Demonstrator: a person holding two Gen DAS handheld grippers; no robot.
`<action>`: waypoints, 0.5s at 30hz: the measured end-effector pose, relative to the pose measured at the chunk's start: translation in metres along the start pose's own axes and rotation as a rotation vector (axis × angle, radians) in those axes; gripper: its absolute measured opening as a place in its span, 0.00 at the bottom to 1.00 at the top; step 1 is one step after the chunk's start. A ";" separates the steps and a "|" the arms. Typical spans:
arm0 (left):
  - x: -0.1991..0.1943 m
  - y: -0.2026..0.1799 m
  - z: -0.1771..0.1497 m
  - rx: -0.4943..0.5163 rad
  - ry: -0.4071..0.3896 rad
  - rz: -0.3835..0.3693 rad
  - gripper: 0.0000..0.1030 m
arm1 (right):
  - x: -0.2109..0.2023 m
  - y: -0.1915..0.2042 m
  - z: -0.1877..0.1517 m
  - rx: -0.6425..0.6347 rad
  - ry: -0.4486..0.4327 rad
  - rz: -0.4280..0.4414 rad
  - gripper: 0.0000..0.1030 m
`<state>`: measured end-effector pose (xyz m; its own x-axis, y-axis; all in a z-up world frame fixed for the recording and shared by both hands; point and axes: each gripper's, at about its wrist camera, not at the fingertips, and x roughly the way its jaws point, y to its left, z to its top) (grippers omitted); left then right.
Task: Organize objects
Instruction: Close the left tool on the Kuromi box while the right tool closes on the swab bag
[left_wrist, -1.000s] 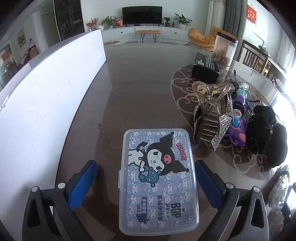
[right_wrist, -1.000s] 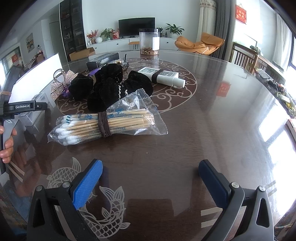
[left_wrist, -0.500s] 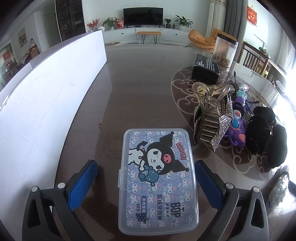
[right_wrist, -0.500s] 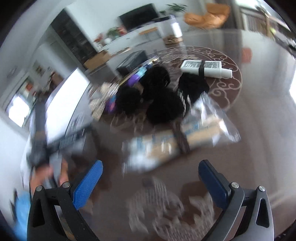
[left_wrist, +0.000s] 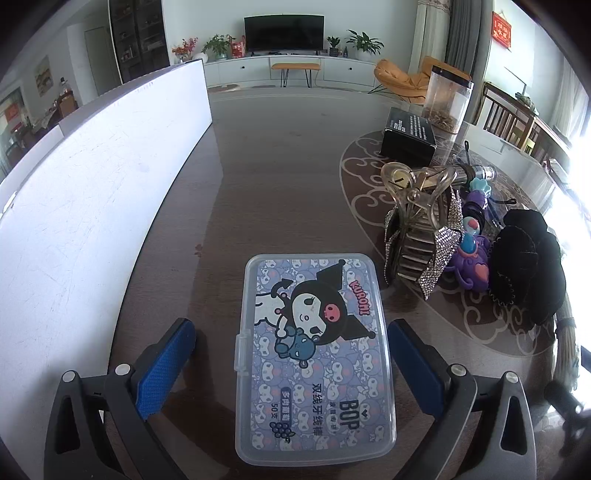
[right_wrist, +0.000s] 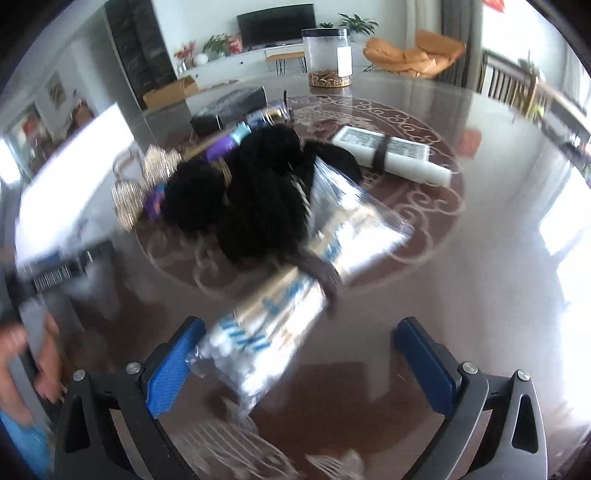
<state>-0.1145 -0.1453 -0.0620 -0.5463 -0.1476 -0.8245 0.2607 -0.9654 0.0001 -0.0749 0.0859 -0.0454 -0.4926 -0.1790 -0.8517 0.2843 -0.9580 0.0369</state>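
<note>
A clear plastic box with a purple cartoon lid (left_wrist: 314, 354) lies on the dark table between the fingers of my open left gripper (left_wrist: 291, 365); neither blue pad touches it. My right gripper (right_wrist: 299, 365) is open, and the near end of a plastic bag of cotton swabs (right_wrist: 291, 295) lies between its fingers, closer to the left pad. Black hair scrunchies (right_wrist: 251, 199) lie just behind the bag. The right wrist view is motion-blurred.
A white board (left_wrist: 85, 206) stands along the table's left. A hair claw clip (left_wrist: 417, 225), sparkly bow, purple toys, black box (left_wrist: 408, 133) and clear jar (left_wrist: 447, 99) crowd the right. A white tube (right_wrist: 391, 155) lies beyond the scrunchies. The person's left hand (right_wrist: 22, 350) shows at far left.
My right gripper has swung toward the swab bag, so the bag now reaches between its fingers. The left gripper and the box have stayed put.
</note>
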 end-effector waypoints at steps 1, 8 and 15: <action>0.000 0.000 0.000 0.002 0.000 -0.002 1.00 | 0.000 -0.001 -0.002 -0.018 0.003 -0.012 1.00; -0.002 0.000 -0.005 0.031 0.008 -0.019 1.00 | -0.004 -0.009 -0.010 -0.043 -0.003 -0.023 1.00; -0.014 0.010 -0.018 0.134 0.062 -0.101 1.00 | 0.001 -0.007 -0.006 -0.049 0.005 -0.020 1.00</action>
<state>-0.0898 -0.1488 -0.0612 -0.5135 -0.0386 -0.8572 0.0962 -0.9953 -0.0128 -0.0721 0.0937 -0.0498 -0.4945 -0.1586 -0.8546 0.3142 -0.9493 -0.0056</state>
